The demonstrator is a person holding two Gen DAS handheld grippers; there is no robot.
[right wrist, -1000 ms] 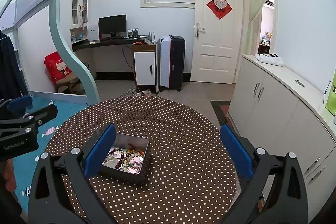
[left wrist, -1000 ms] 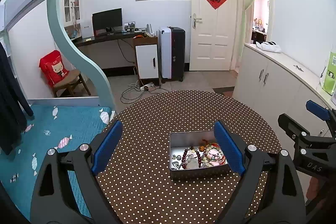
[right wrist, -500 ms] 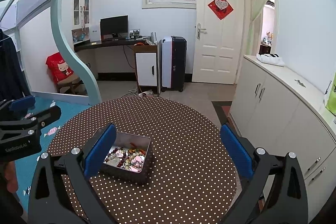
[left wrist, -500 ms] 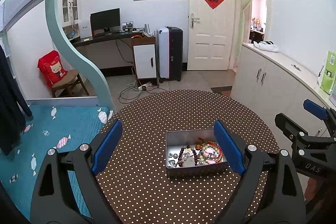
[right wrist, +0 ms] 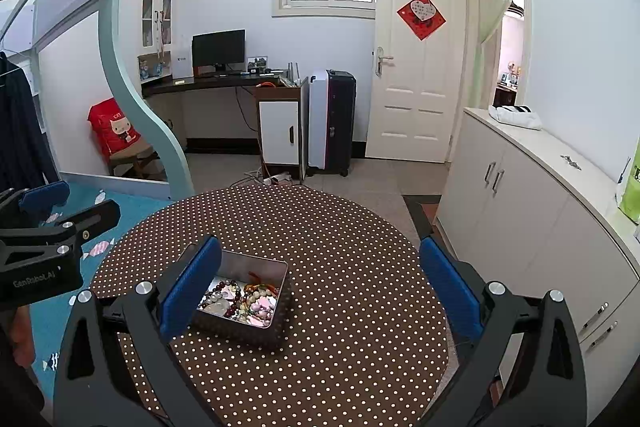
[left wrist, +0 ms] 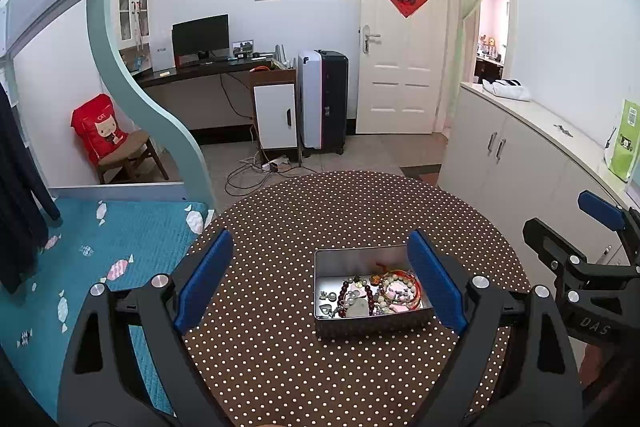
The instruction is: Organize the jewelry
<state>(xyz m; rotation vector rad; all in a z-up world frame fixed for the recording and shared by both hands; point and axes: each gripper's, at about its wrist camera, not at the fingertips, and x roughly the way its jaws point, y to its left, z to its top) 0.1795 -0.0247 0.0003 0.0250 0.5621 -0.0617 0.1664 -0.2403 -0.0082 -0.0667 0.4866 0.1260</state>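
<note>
An open metal tin point(left wrist: 320, 323) point(right wrist: 280, 311) sits on a round table with a brown white-dotted cloth point(left wrist: 280, 235) point(right wrist: 352, 267). Inside lie beaded bracelets and small charms point(left wrist: 376, 293) point(right wrist: 244, 301), tangled together. My left gripper point(left wrist: 320, 279) hovers open above the near side of the table, its blue right pad point(left wrist: 436, 287) in front of the tin's right end. My right gripper point(right wrist: 320, 283) is open too, with its left pad point(right wrist: 192, 287) covering the tin's left edge. Neither holds anything. Each gripper shows at the edge of the other's view.
White low cabinets point(right wrist: 520, 211) run along the right of the table. A bed with a teal cover point(left wrist: 92, 259) and a curved teal frame point(left wrist: 132, 79) stands at the left. A desk, a suitcase point(left wrist: 324, 99) and floor cables lie beyond the table.
Both views have shifted slightly: the tin sits a bit lower and further left in the left wrist view, and the right wrist has risen a little. Both grippers stay open.
</note>
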